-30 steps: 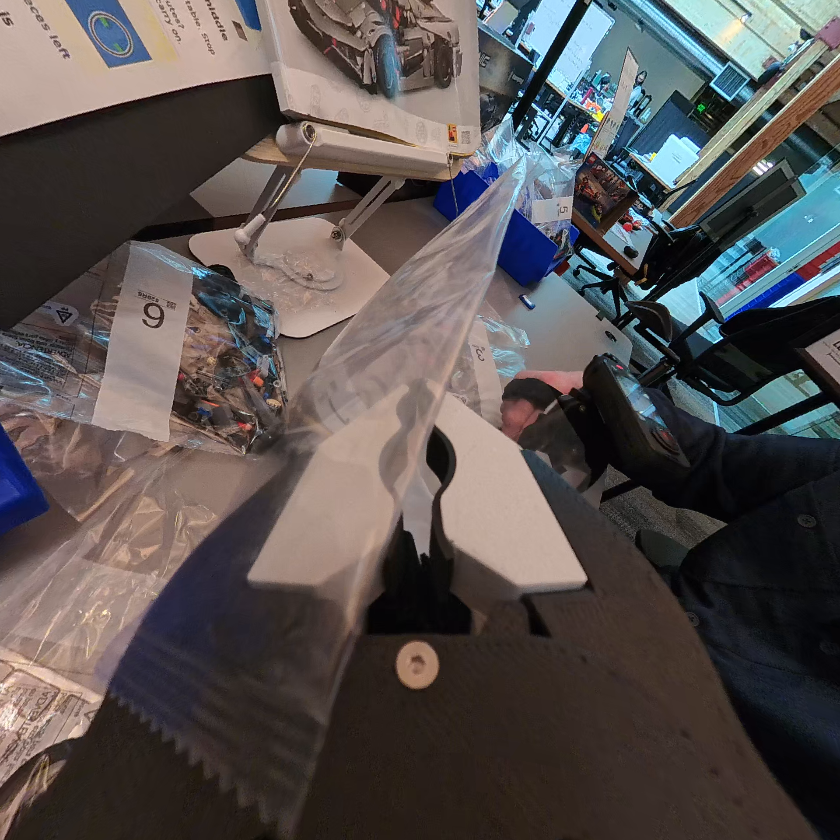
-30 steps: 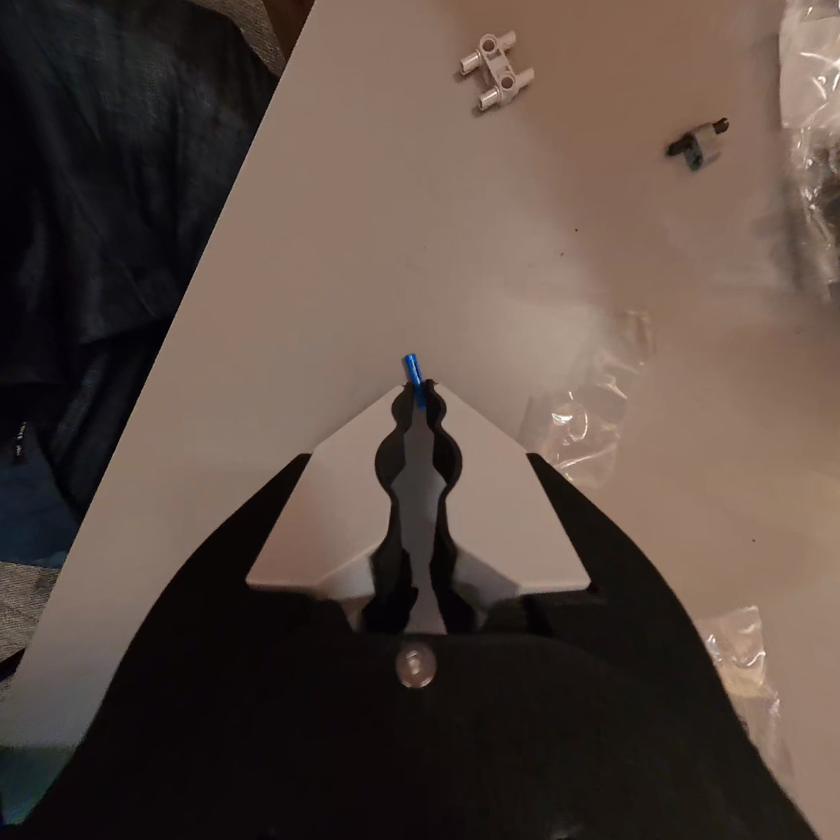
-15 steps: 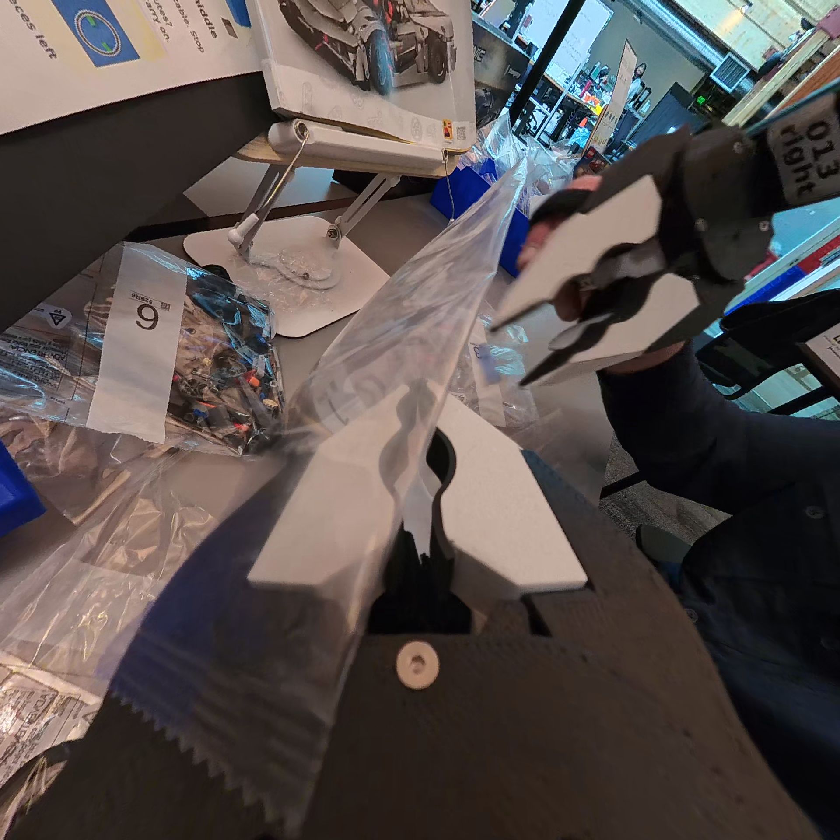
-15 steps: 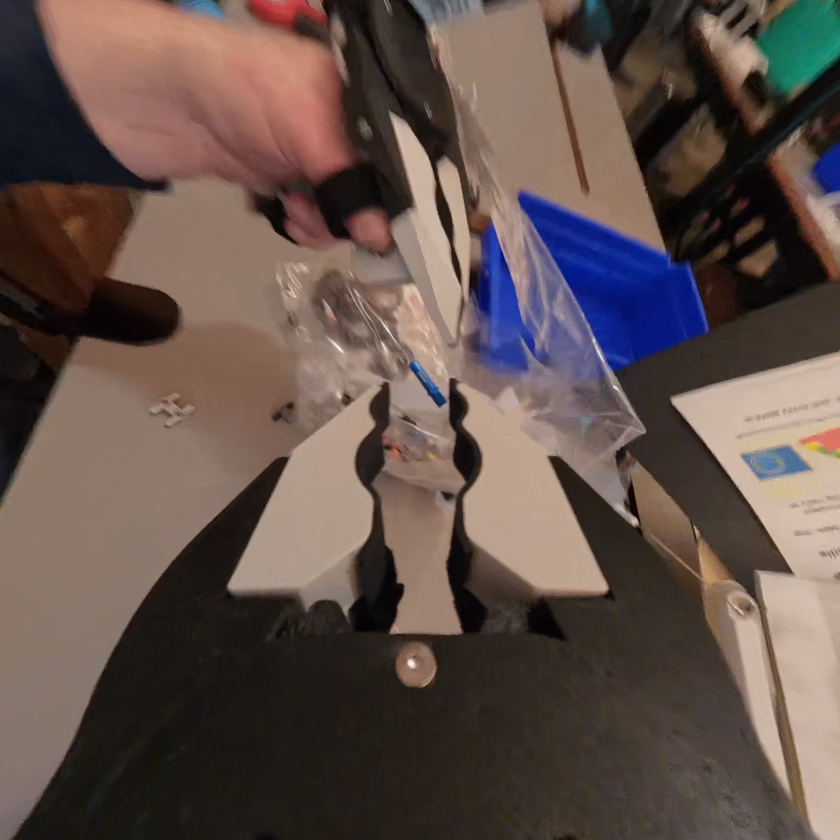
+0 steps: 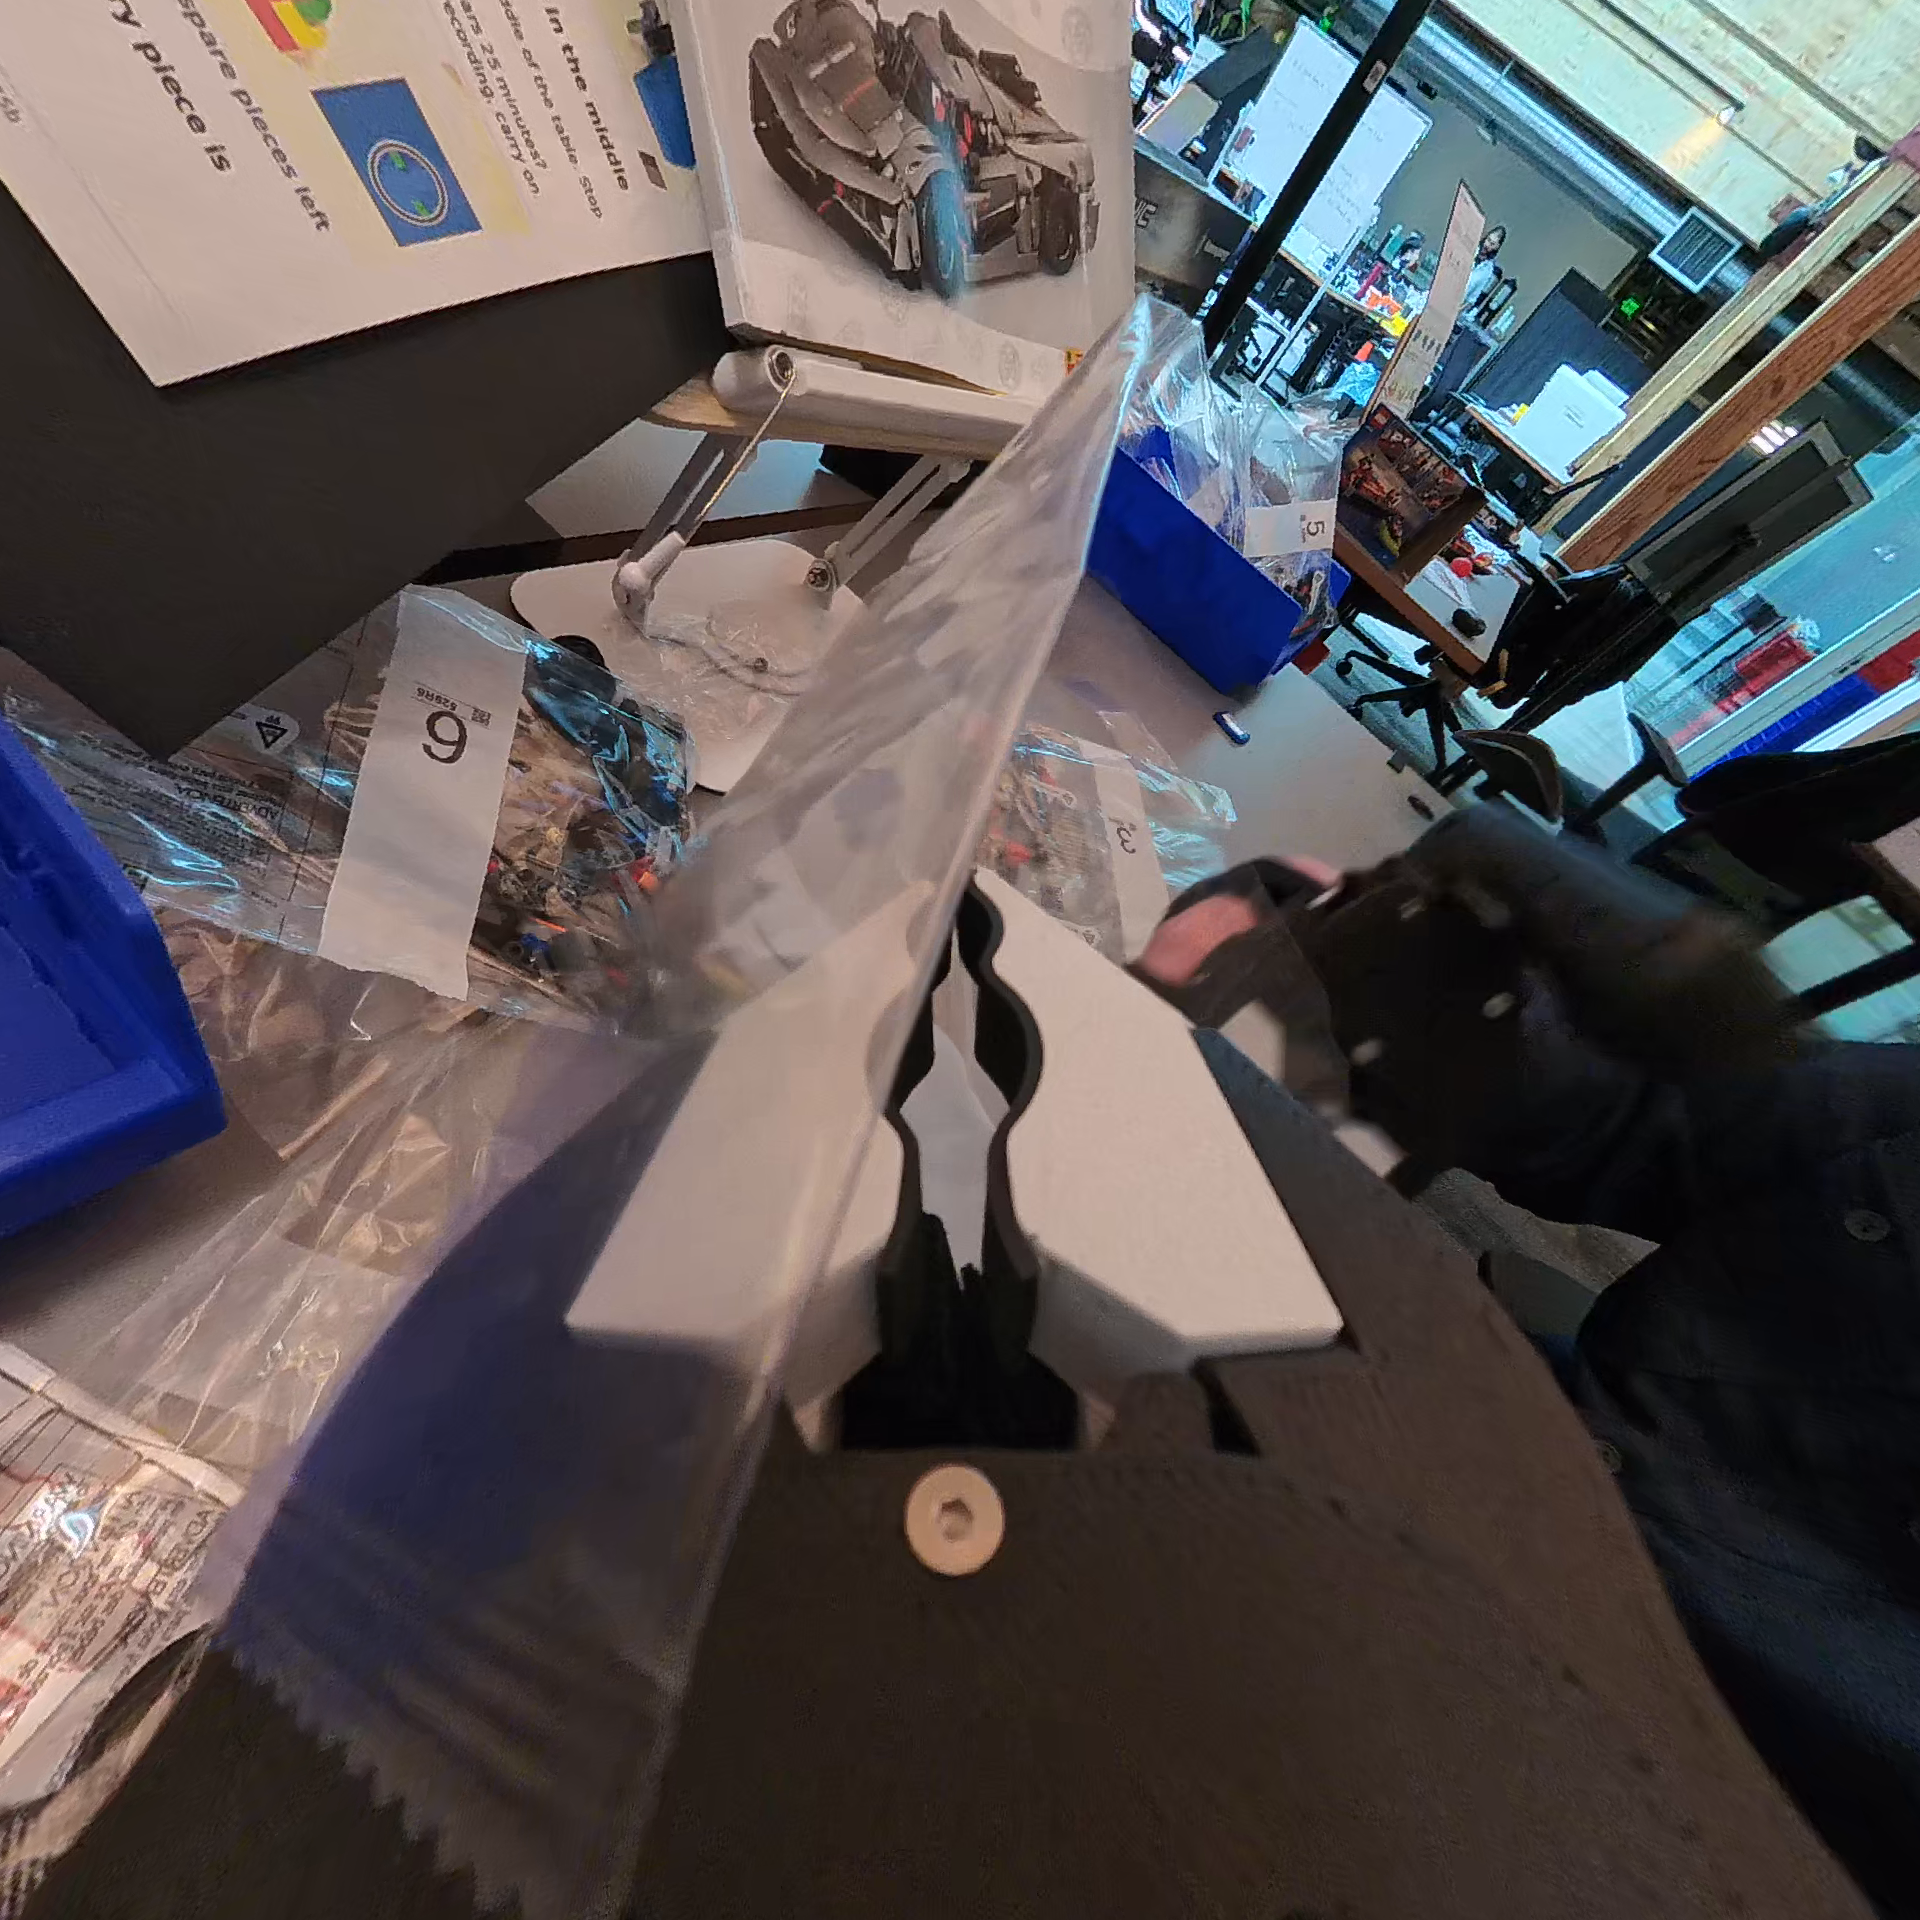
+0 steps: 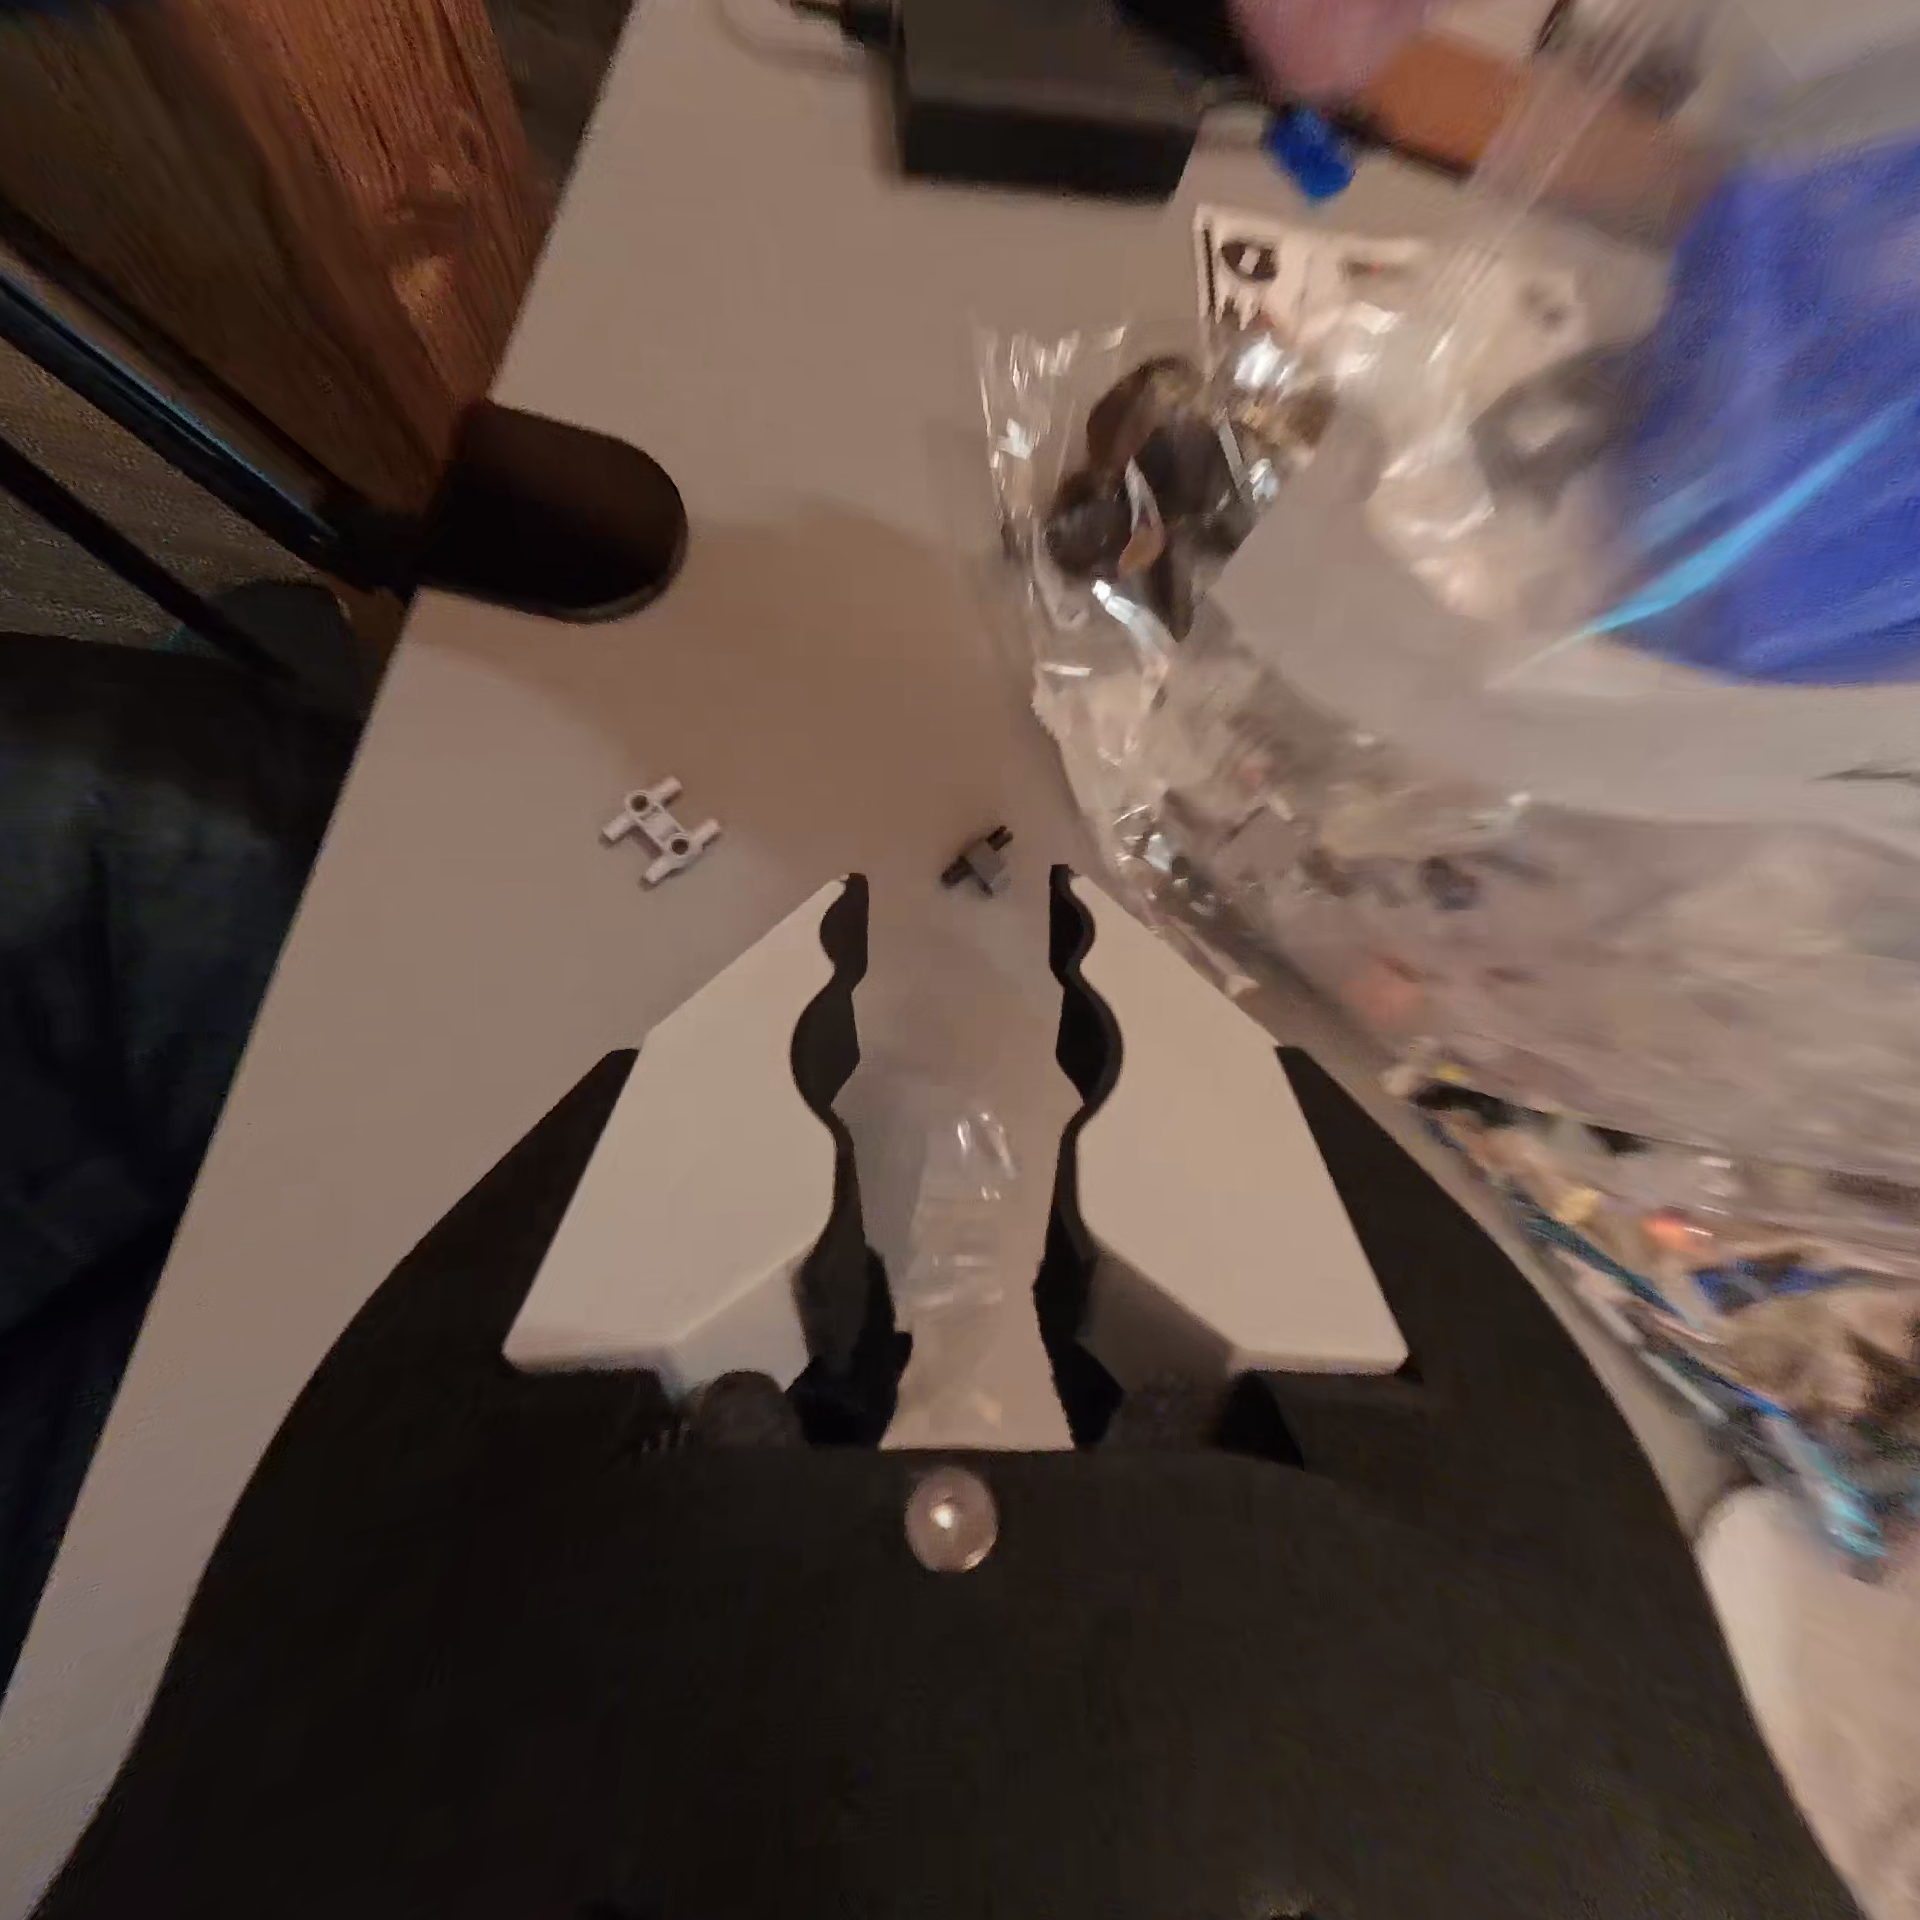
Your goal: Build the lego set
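Observation:
My left gripper (image 5: 956, 914) is shut on a clear plastic bag (image 5: 914, 665), which it holds up so that the bag rises to the upper right. My right gripper (image 6: 954, 881) is open and empty, low over the white table (image 6: 748, 395). A small dark grey piece (image 6: 977, 858) lies just beyond its fingertips. A light grey connector piece (image 6: 660, 827) lies to the left of them. The held bag shows blurred at the upper right of the right wrist view (image 6: 1714, 395). The right gripper shows blurred at the right of the left wrist view (image 5: 1475, 987).
A numbered parts bag (image 5: 436, 790) and other bags (image 6: 1153, 488) lie on the table. Blue bins stand at the left (image 5: 73, 1018) and the back (image 5: 1195, 561). The instruction booklet (image 5: 914, 177) sits on a white stand (image 5: 707, 634). A wooden post (image 6: 260, 208) is at the table's edge. The grippers' ends are close to 15 centimetres from one another.
The right gripper held a blue pin, rose to the held bag, opened and let the pin go. It is now back low over the table, open. The left gripper still holds the bag.

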`<state>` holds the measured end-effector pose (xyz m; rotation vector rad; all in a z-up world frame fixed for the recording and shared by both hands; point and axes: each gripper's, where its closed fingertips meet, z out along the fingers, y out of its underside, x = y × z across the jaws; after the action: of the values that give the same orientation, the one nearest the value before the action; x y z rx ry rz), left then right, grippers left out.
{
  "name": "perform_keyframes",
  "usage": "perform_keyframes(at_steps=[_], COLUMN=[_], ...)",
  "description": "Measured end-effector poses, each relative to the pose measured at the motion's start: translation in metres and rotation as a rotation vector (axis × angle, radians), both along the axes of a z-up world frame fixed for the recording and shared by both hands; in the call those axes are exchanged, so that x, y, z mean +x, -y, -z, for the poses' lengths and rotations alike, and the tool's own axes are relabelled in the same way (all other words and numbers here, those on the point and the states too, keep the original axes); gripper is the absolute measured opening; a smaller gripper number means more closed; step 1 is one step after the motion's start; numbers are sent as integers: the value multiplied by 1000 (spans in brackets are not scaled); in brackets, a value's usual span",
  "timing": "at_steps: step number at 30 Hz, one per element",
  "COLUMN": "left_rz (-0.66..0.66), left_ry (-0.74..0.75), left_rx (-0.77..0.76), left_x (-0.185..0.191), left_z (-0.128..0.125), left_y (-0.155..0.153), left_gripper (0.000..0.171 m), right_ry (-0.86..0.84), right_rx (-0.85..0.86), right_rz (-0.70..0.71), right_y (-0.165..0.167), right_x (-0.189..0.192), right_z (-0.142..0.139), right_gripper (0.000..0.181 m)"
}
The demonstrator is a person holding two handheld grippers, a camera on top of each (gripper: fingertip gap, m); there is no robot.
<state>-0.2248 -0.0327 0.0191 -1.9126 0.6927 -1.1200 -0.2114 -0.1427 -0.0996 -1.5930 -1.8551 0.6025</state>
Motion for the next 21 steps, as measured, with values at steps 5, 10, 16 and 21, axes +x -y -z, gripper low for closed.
perform_keyframes(at_steps=[5, 10, 16, 21], left_rz=[7, 10, 8, 16], left_ry=[-4, -3, -2, -7], left_rx=[-3, -10, -10, -10], left_x=[2, 1, -1, 2], left_z=[1, 4, 4, 5], left_y=[1, -1, -1, 0], left_gripper=[0, 0, 0, 0], right_ry=[57, 75, 53, -20], right_rx=[-84, -118, -119, -101], right_rz=[24, 26, -12, -47], right_y=[-12, -18, -12, 4], right_x=[-23, -29, -24, -8], right_z=[57, 72, 70, 37], right_gripper=[30, 18, 13, 13])
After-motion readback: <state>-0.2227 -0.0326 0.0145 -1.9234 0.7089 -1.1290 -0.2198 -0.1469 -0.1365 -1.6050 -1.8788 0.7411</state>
